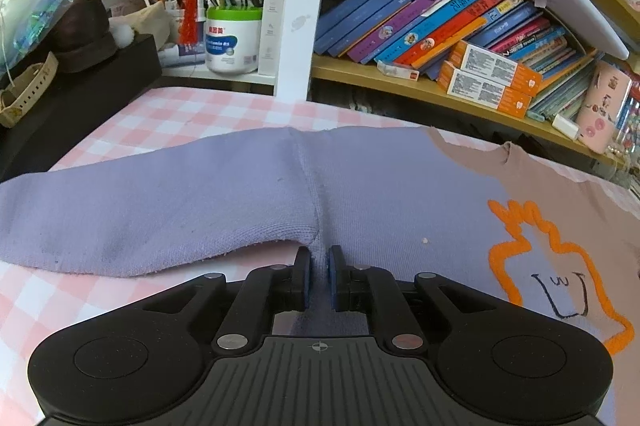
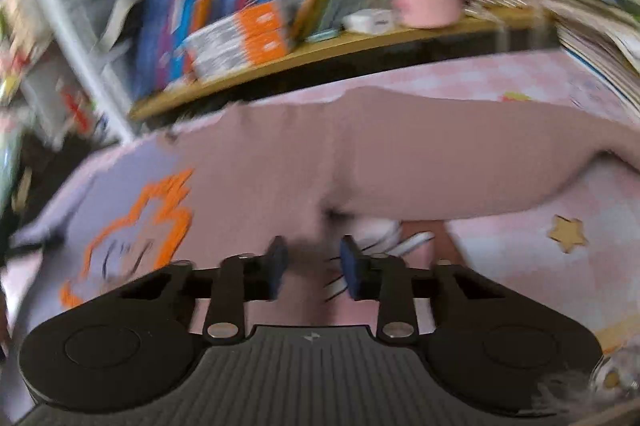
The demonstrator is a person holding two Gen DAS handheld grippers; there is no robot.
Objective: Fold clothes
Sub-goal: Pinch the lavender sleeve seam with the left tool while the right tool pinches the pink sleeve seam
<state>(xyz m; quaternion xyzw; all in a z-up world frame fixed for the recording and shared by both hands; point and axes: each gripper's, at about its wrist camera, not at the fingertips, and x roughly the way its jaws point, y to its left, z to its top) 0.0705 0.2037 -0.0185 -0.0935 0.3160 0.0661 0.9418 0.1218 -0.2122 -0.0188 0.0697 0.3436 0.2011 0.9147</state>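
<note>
Sweater, lilac-and-mauve knit with orange outline motif [image 1: 400,193], lies flat on pink checked cloth [image 1: 168,113], sleeves running left-right. Left gripper [image 1: 319,266] pinches fabric at lilac sleeve's [image 1: 140,209] armpit seam, clenched on it. Right gripper [image 2: 314,266], jaws parted, holds nothing, hovering by mauve sleeve [image 2: 460,165]; view blurred.

Soft, even daylight is filling both views, casting only faint shadows and no glare. The left wrist view is showing sharp detail, with shelves [image 1: 440,93] bowing at the fisheye edges. The right wrist view is smearing with motion blur, especially across the books [image 2: 224,9].
</note>
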